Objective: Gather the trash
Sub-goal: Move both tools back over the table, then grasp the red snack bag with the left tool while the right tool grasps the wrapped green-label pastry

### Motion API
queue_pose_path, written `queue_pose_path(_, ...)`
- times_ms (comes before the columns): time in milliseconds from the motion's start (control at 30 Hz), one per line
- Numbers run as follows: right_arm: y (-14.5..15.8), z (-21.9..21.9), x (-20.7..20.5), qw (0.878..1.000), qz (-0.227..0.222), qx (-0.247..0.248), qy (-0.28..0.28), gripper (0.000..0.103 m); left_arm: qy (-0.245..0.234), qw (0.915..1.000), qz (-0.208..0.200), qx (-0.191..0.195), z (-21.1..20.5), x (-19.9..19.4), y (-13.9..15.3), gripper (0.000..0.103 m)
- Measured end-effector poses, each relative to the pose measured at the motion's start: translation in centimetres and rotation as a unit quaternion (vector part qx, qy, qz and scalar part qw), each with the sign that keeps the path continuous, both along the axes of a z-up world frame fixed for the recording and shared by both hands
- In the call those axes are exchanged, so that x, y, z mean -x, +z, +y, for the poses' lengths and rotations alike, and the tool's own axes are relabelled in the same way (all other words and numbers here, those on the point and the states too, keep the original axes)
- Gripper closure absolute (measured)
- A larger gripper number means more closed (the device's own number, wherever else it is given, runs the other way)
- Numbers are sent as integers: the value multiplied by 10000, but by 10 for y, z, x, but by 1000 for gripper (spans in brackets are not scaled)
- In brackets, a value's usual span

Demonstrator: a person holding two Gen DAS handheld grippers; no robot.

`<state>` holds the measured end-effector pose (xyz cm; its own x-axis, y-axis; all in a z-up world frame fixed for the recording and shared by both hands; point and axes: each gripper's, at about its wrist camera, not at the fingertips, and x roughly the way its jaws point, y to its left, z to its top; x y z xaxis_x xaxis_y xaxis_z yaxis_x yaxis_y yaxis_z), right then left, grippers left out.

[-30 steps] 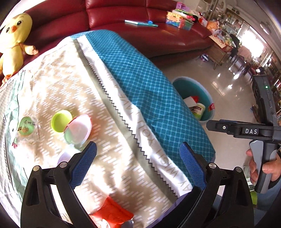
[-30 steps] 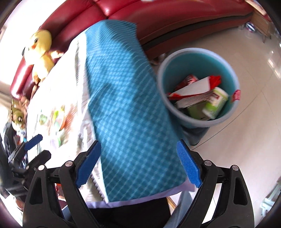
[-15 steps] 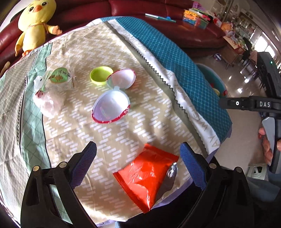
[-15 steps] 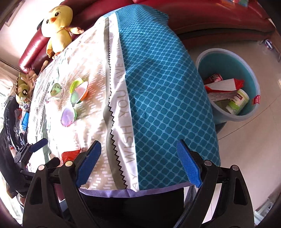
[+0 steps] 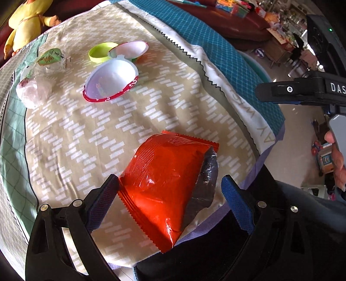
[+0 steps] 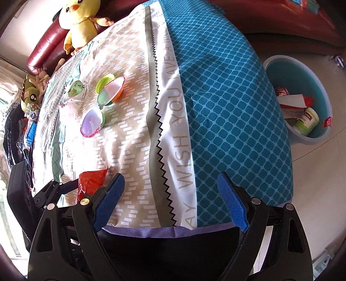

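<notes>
Nearest, the left tool (image 5: 169,195) points steeply down with its blue pads spread wide on either side of one red snack wrapper (image 5: 170,186). The pads flank the wrapper without visibly squeezing it, so nothing is gripped yet; the straddle looks like a line-up for a pinch. The wrapper lies flat at the near edge of the cloth-covered surface (image 5: 71,138), one corner overhanging.

The right tool (image 6: 170,205) is also released, pads wide apart and empty, hanging over the near edge of the blue patterned part of the cloth. It seems to be waiting while the left works.

Further across the surface lies the remaining trash: two open plastic tubs, the nearer tub (image 5: 110,81) white with a red rim, the farther tub (image 5: 129,50) behind it; one lime-green lid (image 5: 101,51) touching it; one clear packet with a green label (image 5: 53,58); one crumpled pinkish bag (image 5: 33,91).

On the floor beyond the surface's right side stands one teal bin (image 6: 279,64), already holding several discarded items, the likely destination.

Farthest, one yellow plush chick (image 6: 79,19) sits on a red sofa.
</notes>
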<state>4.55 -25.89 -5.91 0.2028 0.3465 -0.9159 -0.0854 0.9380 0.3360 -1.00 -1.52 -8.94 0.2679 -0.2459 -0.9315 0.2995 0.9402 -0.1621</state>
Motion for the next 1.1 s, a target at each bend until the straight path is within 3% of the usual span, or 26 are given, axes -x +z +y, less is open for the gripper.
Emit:
queue_pose_path(67, -3, 1, -2, 10000, 48, 25, -9, 20, 117, 9999, -28, 58, 4, -4, -4, 8)
queue_pose_path(100, -5, 1, -3, 10000, 71, 34, -14, 20, 181, 9998, -67, 104, 6, -6, -4, 14)
queue_pose_path(133, -6, 1, -3, 10000, 90, 40, -16, 20, 245, 9996, -109, 98, 9, -7, -3, 27)
queue_pose_path(233, -10, 6, -7, 9999, 137, 37, 14, 20, 423, 9987, -263, 105, 20, -11, 4, 45)
queue_pose_path(300, -11, 12, -11, 9998, 158, 41, 63, 20, 596, 9975, -374, 101, 30, -15, 10, 49)
queue_pose_path(500, -3, 41, -27, 9995, 58, 39, 309, 20, 1176, 9909, -572, 321, 75, -23, 29, 49)
queue_pose_path(767, 10, 105, -66, 9966, -107, 33, 819, 20, 2030, 9745, -822, 484, 154, -42, 47, 49)
queue_pose_path(1100, 24, 210, -108, 9875, -281, -191, 1537, 20, 2580, 9602, -892, 583, 228, -54, 46, 48)
